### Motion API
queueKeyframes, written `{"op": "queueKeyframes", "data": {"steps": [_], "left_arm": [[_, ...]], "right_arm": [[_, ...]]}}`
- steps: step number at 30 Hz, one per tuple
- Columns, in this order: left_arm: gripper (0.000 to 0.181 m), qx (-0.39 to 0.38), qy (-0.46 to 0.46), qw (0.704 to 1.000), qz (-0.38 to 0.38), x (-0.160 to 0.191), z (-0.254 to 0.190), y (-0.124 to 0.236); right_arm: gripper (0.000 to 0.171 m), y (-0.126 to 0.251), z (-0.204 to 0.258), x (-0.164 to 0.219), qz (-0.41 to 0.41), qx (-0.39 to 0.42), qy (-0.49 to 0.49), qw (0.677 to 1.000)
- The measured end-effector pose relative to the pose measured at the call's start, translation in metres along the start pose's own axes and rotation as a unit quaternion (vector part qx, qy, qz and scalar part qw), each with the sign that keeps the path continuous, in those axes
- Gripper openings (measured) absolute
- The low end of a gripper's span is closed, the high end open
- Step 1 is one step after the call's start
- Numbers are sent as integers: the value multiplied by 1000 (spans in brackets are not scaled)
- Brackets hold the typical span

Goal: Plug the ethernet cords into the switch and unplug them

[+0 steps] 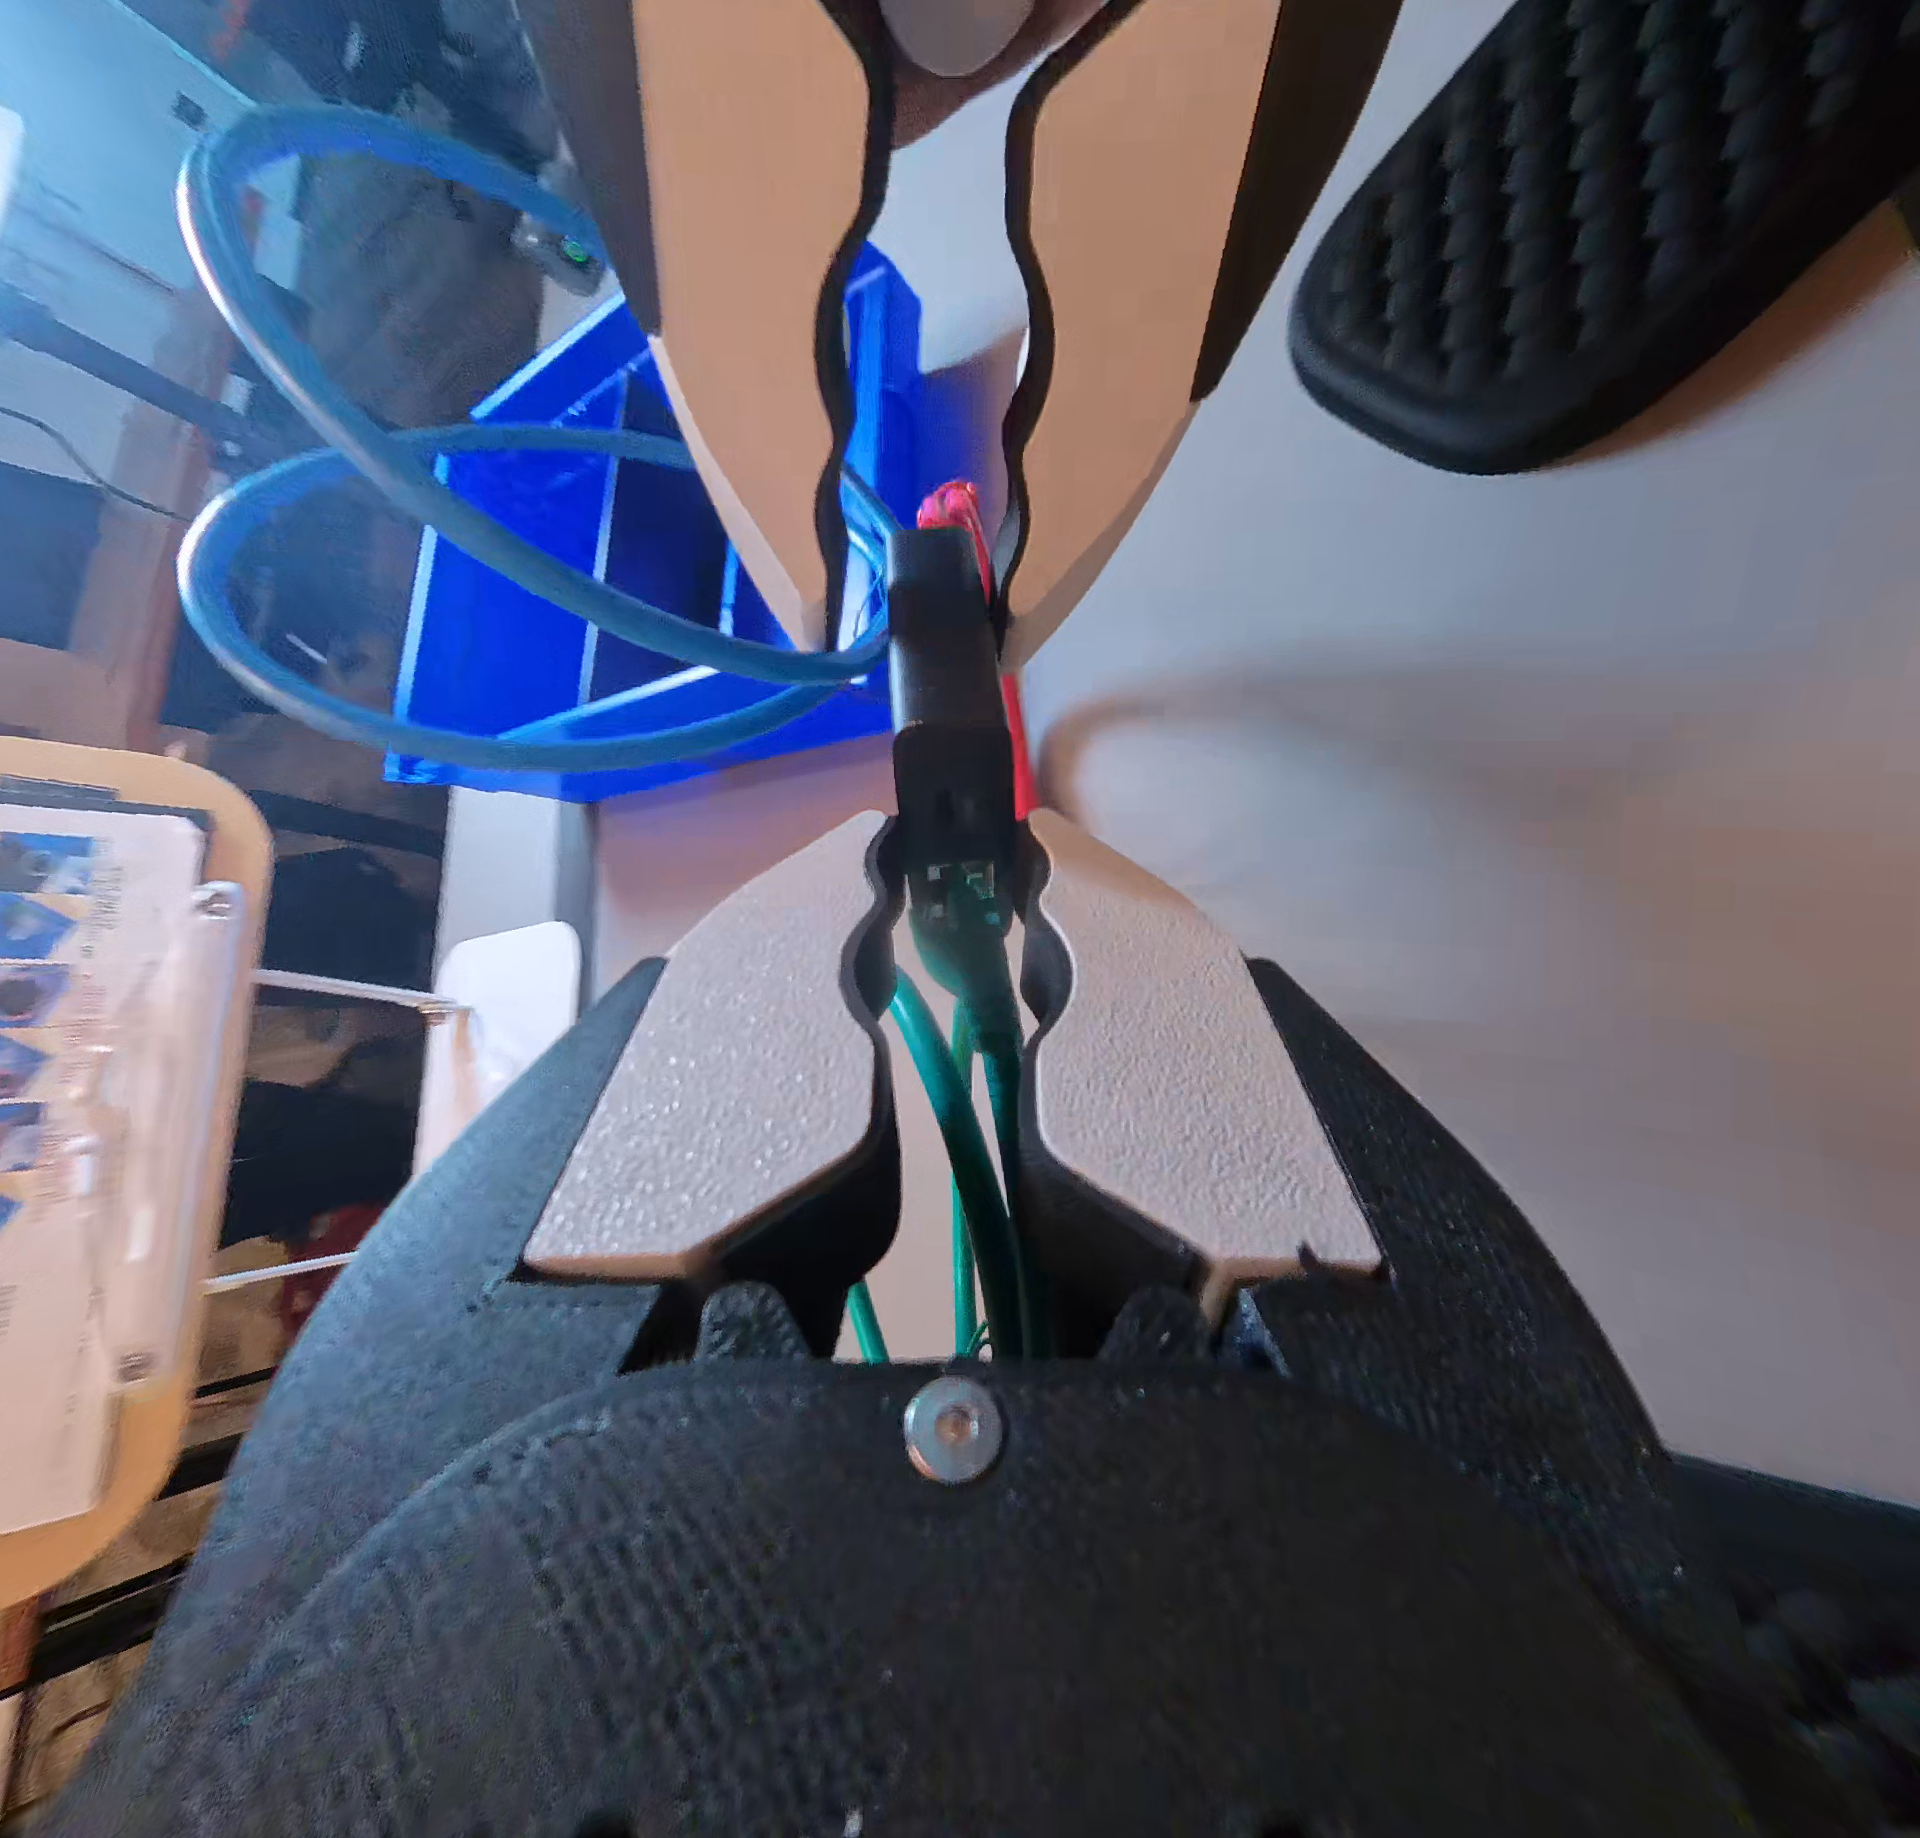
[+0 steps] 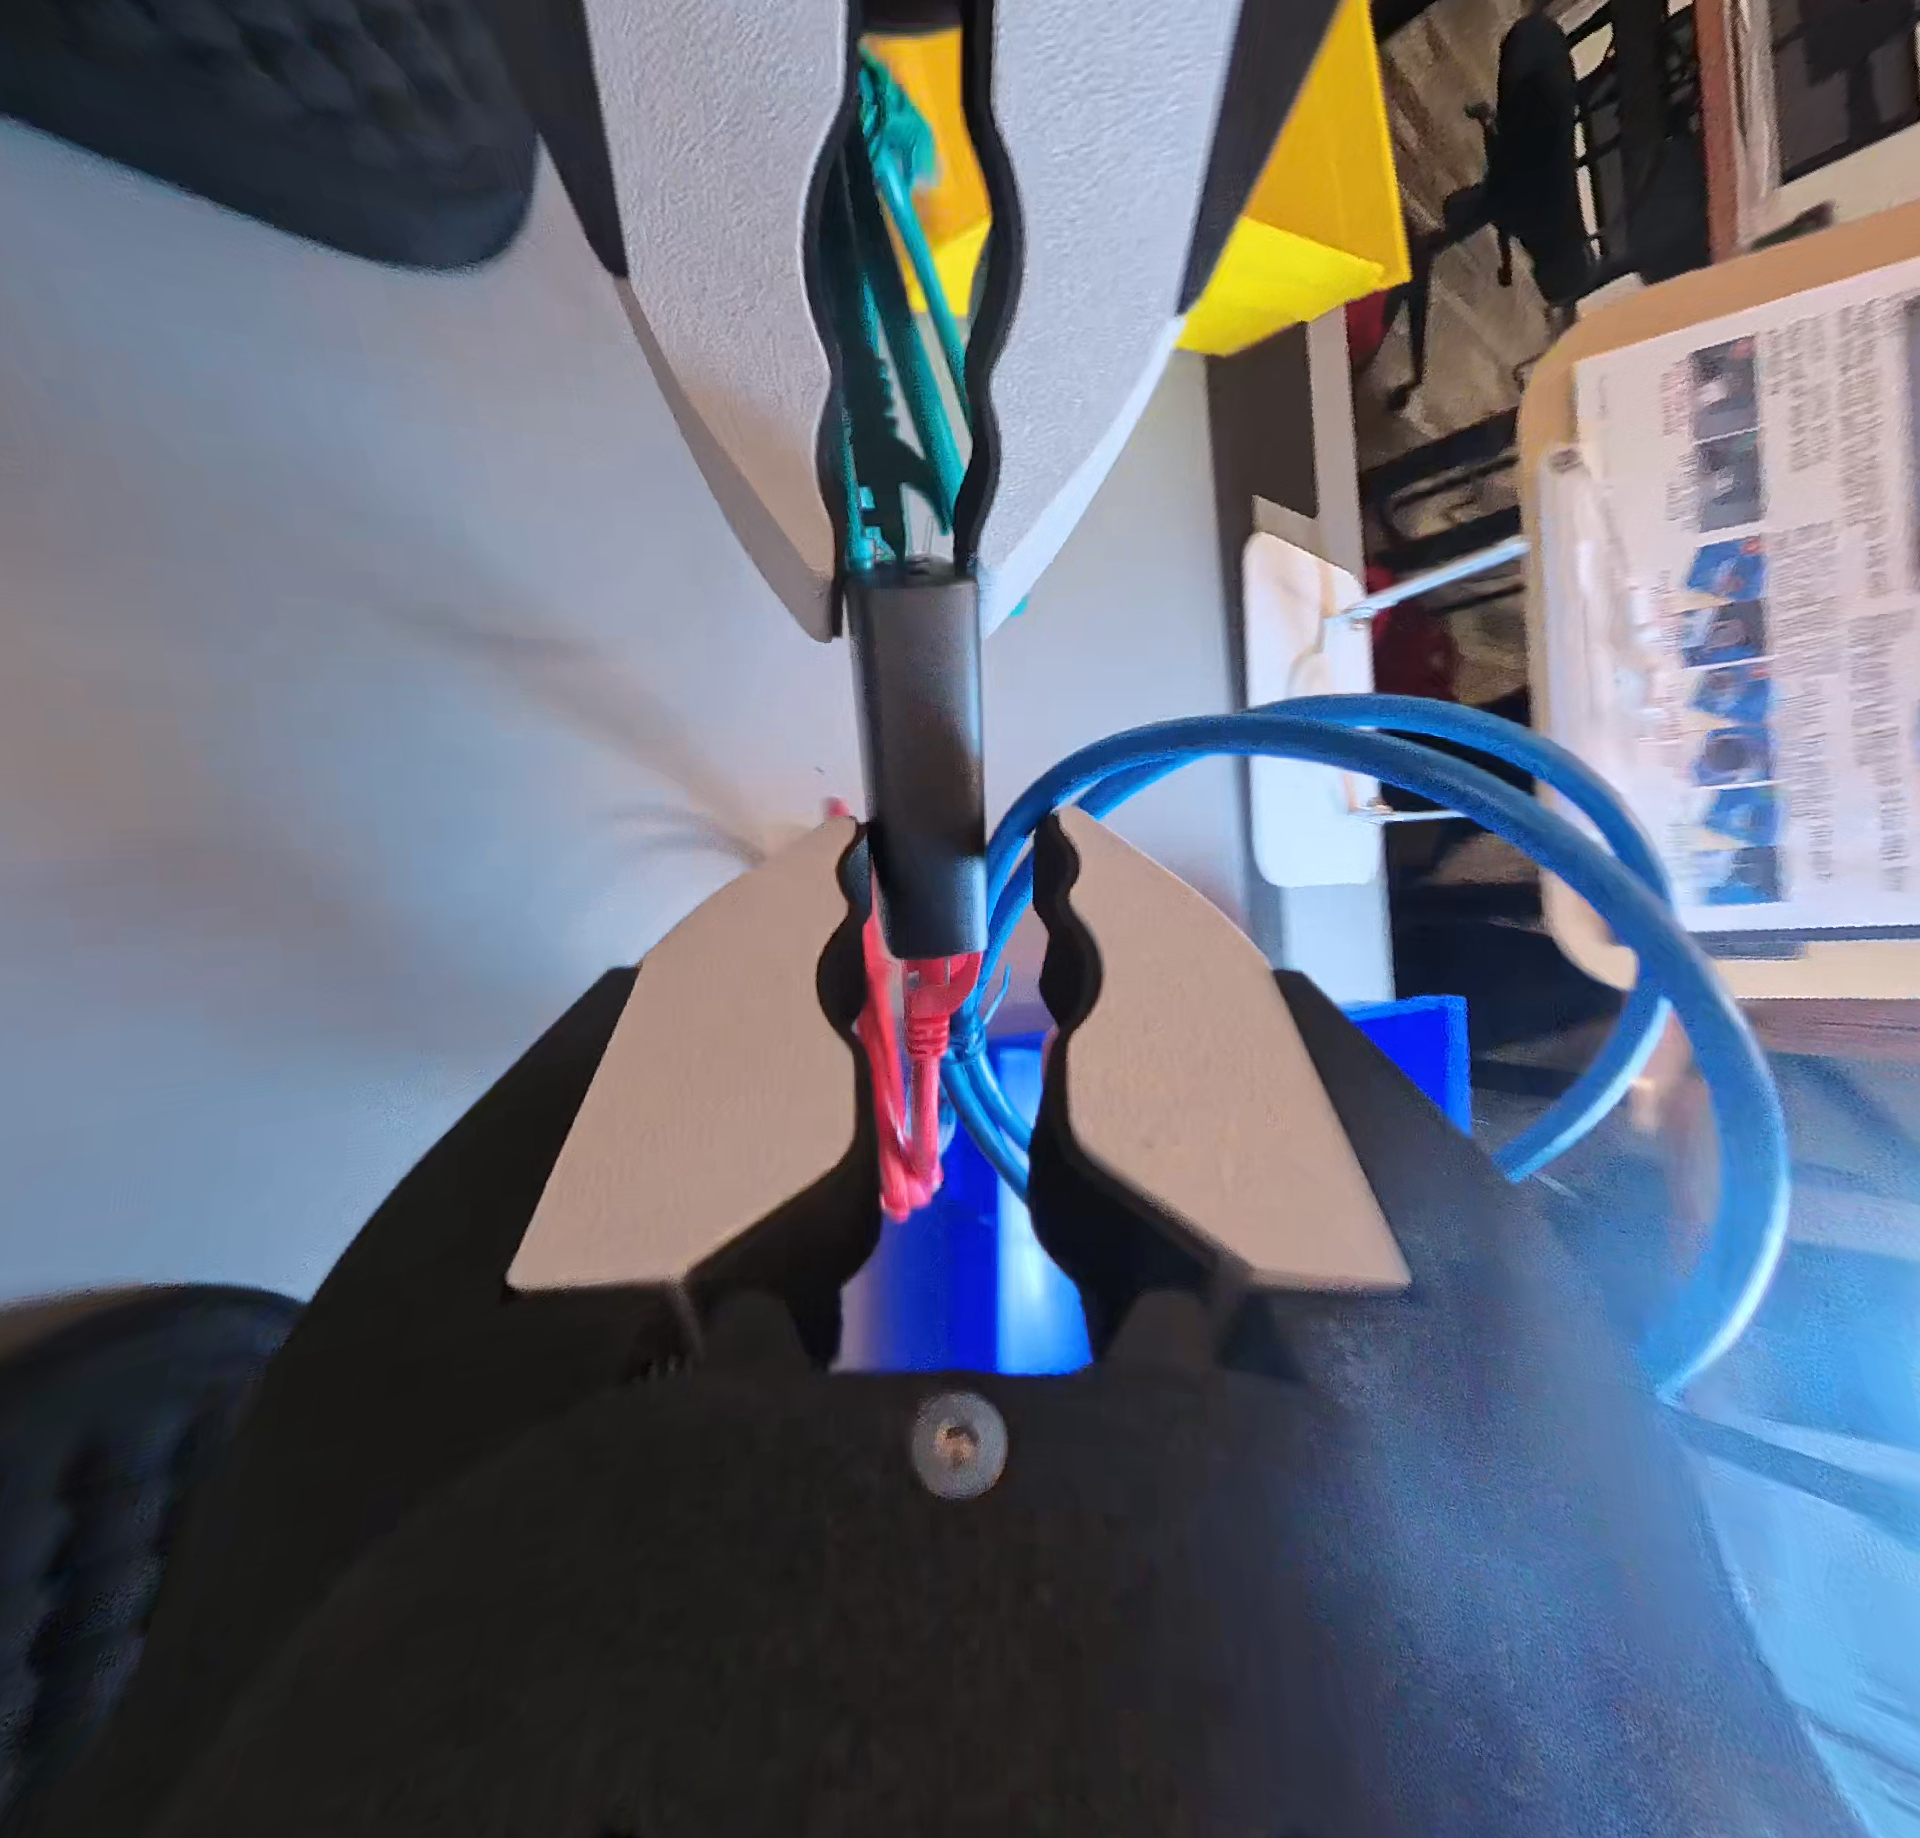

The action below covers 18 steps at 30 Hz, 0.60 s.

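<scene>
A small black switch (image 1: 940, 687) is held in the air between my two grippers, which face each other. My left gripper (image 1: 954, 838) is shut on the end where a green cord (image 1: 992, 1092) is plugged in. My right gripper (image 2: 948, 832) sits around the other end (image 2: 920, 739) with its jaws apart; one finger touches the switch and there is a gap on the other side. A red cord (image 2: 925, 1030) and a blue cord (image 2: 1455, 749) are plugged in at that end and run between the right fingers. The left gripper (image 2: 906, 609) shows far off in the right wrist view.
A white table (image 1: 1455, 853) lies below. A blue bin (image 1: 520, 625) stands at its edge and a yellow bin (image 2: 1309, 219) on the other side. A black mesh pad (image 1: 1590, 209) lies on the table. The blue cord loops (image 1: 416, 479) hang off the edge. A printed sheet (image 2: 1766, 593) lies on a side table.
</scene>
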State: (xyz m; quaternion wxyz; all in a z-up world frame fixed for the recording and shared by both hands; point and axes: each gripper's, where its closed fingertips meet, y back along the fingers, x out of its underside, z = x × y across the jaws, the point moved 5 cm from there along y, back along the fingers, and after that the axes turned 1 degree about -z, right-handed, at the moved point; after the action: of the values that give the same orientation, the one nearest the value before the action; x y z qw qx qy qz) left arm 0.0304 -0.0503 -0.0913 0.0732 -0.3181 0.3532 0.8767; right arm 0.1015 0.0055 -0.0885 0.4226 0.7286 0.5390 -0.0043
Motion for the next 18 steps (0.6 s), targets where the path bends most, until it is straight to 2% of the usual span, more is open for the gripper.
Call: {"op": "queueKeyframes", "data": {"steps": [3,6,9,11,14,16,18], "left_arm": [[20,-22,-26,999,-1,-17,19,13],[25,-94,-47,994,-27,-39,54,36],[35,-224,-22,972,-62,-51,101,84],[36,-257,22,958,-129,-54,111,122],[30,-265,58,947,-174,-36,104,152],[30,-254,75,953,-145,-9,91,144],[33,-225,95,965,-100,23,71,121]], "right_arm": [[26,12,-18,-12,36,16,54,998],[23,37,-58,-25,13,40,40,998],[22,57,-109,-20,17,83,23,996],[22,66,-139,-8,3,98,-1,995],[22,74,-181,15,-54,102,-35,993],[21,71,-208,35,-97,109,-67,987],[21,60,-231,60,-129,122,-101,979]]}}
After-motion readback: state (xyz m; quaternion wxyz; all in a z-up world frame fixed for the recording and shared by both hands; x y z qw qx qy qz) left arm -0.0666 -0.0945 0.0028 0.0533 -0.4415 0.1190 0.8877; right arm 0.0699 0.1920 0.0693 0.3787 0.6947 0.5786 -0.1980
